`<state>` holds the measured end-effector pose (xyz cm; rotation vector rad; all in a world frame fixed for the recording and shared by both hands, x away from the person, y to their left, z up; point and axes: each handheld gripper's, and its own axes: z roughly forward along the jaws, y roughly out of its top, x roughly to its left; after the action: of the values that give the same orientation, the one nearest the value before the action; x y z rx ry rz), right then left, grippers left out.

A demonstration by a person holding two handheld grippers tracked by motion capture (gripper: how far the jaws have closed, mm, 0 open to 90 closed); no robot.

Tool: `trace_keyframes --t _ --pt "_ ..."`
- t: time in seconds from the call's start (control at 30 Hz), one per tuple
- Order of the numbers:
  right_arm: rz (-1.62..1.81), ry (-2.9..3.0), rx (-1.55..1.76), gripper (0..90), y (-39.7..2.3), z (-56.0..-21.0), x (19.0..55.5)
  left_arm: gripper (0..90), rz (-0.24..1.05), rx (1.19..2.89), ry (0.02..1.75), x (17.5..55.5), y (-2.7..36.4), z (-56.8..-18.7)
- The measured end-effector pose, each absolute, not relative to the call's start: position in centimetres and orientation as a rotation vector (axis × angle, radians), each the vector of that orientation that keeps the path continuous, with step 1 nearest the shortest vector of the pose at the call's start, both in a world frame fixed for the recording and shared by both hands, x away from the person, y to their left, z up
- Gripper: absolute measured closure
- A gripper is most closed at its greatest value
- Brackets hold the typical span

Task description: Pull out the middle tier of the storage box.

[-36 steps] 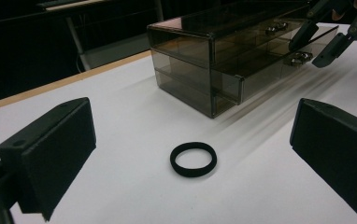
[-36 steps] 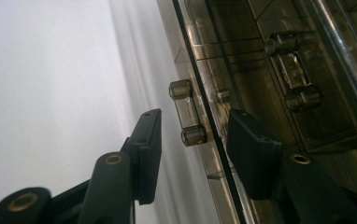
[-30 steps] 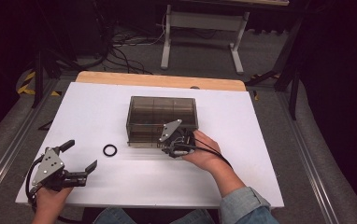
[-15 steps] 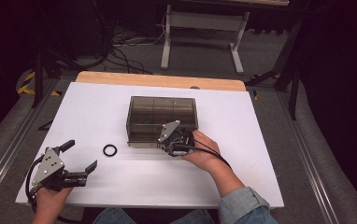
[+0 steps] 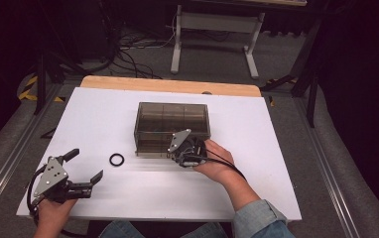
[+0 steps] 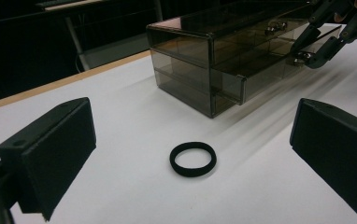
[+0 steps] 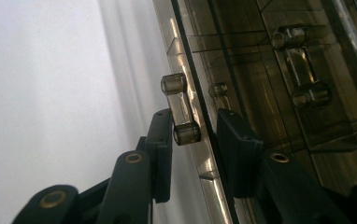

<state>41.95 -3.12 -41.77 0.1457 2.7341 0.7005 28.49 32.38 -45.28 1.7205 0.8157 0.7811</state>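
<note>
The drawer box stood near the middle of the white counter: smoked, see-through plastic, rectangular, with inner dividers visible through the walls. A lower drawer sat pulled slightly out. Its small clear bar handle lay between the fingers of the right gripper, which had just been closing around it. The left gripper, fingers spread and holding nothing, hovered near a black ring lying on the counter just beside the box.
</note>
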Motion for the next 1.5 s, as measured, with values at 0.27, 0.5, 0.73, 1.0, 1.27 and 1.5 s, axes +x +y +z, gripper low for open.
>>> trace_keyframes --t 0.27,0.5,0.73,1.0,1.27,1.5 --pt "0.720 2.733 0.140 67.3 -3.3 -41.4 41.2 1.1 0.781 1.721 0.815 28.5 32.4 -45.3" --pt "0.726 2.733 0.145 67.5 -3.4 -41.2 40.4 1.1 0.781 1.725 0.812 28.5 32.3 -45.3" --pt "0.723 2.744 0.142 67.5 -3.5 -41.2 39.8 1.1 0.779 1.723 0.816 28.5 32.3 -45.3" --pt "0.722 2.753 0.161 67.6 -3.4 -41.6 39.2 1.1 0.778 1.722 0.816 28.5 32.3 -45.3" --pt "0.715 2.748 0.160 67.7 -3.4 -41.8 39.0 1.1 0.776 1.725 0.813 28.5 32.3 -45.3" --pt "0.718 2.754 0.167 67.6 -3.3 -42.0 38.9 1.1 0.777 1.725 0.813 28.5 32.3 -45.3"
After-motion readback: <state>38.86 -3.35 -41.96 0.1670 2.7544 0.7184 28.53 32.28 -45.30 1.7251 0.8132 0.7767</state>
